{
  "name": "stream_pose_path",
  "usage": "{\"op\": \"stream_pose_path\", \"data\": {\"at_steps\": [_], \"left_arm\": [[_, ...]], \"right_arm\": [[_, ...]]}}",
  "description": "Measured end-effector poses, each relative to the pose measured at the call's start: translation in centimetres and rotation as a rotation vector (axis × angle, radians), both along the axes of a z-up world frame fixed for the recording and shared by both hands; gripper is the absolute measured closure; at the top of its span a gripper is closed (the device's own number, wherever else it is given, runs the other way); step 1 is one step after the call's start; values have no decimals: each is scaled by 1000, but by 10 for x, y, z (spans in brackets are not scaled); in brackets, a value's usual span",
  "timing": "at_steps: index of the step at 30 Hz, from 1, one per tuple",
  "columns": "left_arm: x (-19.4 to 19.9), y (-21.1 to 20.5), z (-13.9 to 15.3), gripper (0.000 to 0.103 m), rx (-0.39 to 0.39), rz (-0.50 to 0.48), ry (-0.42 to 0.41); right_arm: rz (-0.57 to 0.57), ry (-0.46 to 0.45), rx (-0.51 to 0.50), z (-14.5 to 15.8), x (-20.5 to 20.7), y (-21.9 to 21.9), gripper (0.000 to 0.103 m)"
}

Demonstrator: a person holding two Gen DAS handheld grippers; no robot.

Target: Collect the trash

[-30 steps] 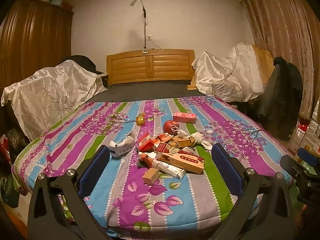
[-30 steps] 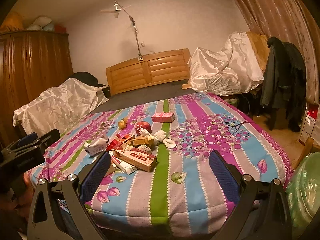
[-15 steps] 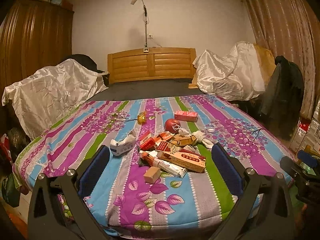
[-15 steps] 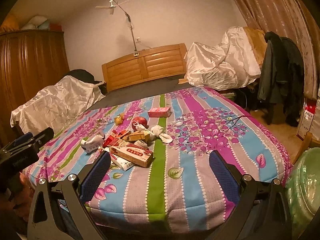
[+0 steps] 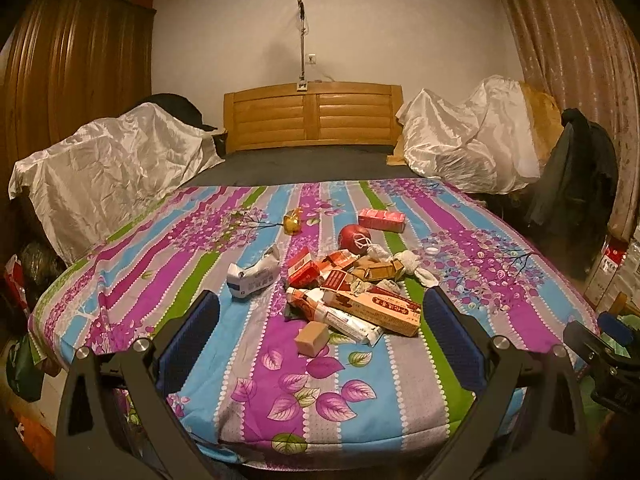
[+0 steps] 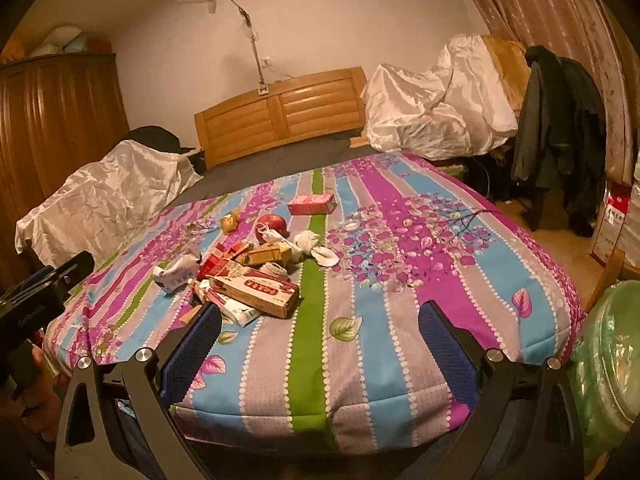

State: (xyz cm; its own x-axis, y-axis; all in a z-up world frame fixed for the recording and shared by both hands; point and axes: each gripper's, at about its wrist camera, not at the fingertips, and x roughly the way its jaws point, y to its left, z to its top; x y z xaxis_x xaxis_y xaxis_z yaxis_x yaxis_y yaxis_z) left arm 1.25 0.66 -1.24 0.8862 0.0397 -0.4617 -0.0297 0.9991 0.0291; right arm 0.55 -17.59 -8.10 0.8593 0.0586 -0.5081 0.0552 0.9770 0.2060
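Both grippers spread wide, nothing held: left gripper (image 5: 320, 320), right gripper (image 6: 320, 326). Versus a second ago the left view is nearly unchanged, only slightly higher over the bed (image 5: 460, 380). The right view has swung rightward, so the trash pile (image 6: 248, 276) sits further toward 10 o'clock, with the left blue pad now overlapping its near corner.

Trash lies mid-bed: long box (image 5: 372, 308), tan block (image 5: 312, 338) nearest at 6 o'clock of the pile, white wrapper (image 5: 252, 276) at 9, apple (image 5: 355, 237) and pink box (image 5: 382, 220) at 12, gold wrapper (image 5: 292, 220) at 11.

Bare bedspread all around the pile; widest free stretch at 3 o'clock. Bed's near edge is just in front of both grippers. Green bag (image 6: 608, 360) off the bed corner at 4 o'clock in the right view.
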Motion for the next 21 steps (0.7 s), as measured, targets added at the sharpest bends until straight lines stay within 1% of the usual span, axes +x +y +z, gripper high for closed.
{"op": "stream_pose_path", "data": {"at_steps": [10, 21], "left_arm": [[3, 4, -2, 5, -12, 18, 18], [8, 2, -4, 5, 13, 34, 41]], "right_arm": [[-13, 25, 8, -5, 4, -1, 5], [-26, 62, 24, -12, 10, -7, 5]]}}
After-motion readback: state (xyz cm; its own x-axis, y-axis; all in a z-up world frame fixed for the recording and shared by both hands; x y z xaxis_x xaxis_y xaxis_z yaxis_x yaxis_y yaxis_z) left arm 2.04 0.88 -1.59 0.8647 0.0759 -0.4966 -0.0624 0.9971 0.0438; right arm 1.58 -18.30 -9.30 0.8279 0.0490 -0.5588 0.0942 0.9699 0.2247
